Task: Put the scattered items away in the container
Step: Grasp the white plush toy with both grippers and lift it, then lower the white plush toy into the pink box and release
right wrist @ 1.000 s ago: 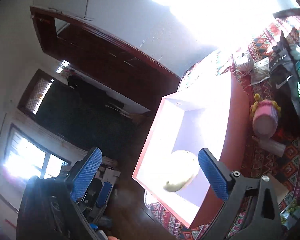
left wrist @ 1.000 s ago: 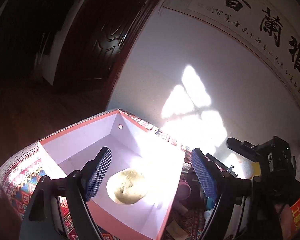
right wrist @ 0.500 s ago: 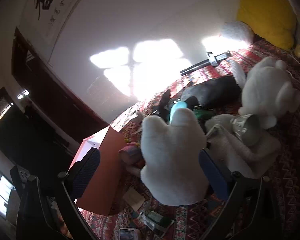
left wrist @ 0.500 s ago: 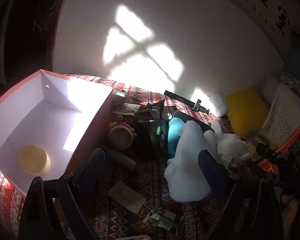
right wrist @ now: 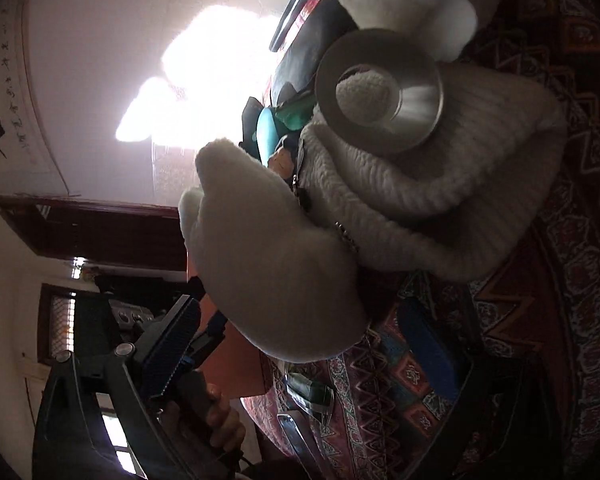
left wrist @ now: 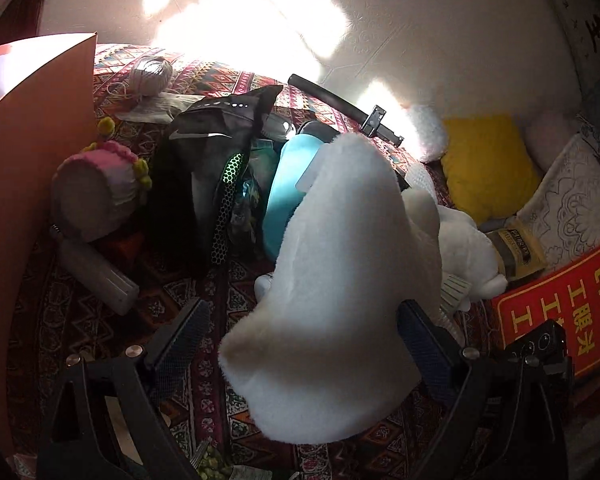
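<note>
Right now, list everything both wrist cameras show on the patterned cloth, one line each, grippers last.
Box: one, orange outside, far left edge.
Pink drum toy: one, pink with yellow pompoms, beside the box.
Yarn ball: one, grey-white, behind the box corner.
Black bag: one, black with green mesh, centre.
Teal item: one, teal, behind the plush.
White plush: one, white, between the left gripper's fingers.
Cylinder: one, pale grey, lying below the drum.
Yellow pillow: one, yellow, right rear.
Metal funnel: one, silver, on a cream knit item.
Left gripper: open around the plush.
Right gripper: open, near the plush.
</note>
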Demonstrator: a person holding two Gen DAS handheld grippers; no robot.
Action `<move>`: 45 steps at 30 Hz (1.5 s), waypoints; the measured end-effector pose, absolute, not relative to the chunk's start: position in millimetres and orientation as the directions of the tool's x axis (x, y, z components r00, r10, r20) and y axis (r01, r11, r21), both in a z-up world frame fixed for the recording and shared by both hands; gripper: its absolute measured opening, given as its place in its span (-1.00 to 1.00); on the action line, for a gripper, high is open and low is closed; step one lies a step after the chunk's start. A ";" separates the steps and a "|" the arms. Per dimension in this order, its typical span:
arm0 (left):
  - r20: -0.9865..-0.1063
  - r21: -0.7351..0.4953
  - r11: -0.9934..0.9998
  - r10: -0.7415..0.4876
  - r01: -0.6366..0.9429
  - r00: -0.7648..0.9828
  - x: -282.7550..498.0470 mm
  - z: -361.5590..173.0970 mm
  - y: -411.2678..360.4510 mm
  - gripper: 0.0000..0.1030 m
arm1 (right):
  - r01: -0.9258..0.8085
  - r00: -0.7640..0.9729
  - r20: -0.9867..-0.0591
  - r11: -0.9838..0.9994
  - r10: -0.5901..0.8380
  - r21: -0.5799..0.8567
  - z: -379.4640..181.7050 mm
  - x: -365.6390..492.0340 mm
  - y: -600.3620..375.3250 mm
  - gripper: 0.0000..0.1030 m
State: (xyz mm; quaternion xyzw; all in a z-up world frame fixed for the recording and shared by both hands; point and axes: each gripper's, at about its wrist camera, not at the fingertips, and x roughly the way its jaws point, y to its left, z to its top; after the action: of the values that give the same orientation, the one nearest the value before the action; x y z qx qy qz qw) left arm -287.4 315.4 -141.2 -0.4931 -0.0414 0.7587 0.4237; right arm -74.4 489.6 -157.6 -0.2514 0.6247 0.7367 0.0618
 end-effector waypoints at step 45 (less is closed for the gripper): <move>-0.546 -0.358 -0.932 0.261 -0.059 -0.796 -382.0 27.4 -73.7 1.00 | -0.048 -0.765 -0.430 -0.623 -0.480 0.781 -28.8 -310.6 241.0 0.97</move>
State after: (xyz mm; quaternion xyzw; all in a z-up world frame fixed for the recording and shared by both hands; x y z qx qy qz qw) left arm -382.0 -73.7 27.4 -0.3075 -0.1635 0.9335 0.0857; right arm -310.6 241.0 -28.8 -0.3179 0.4146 0.8430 -0.1282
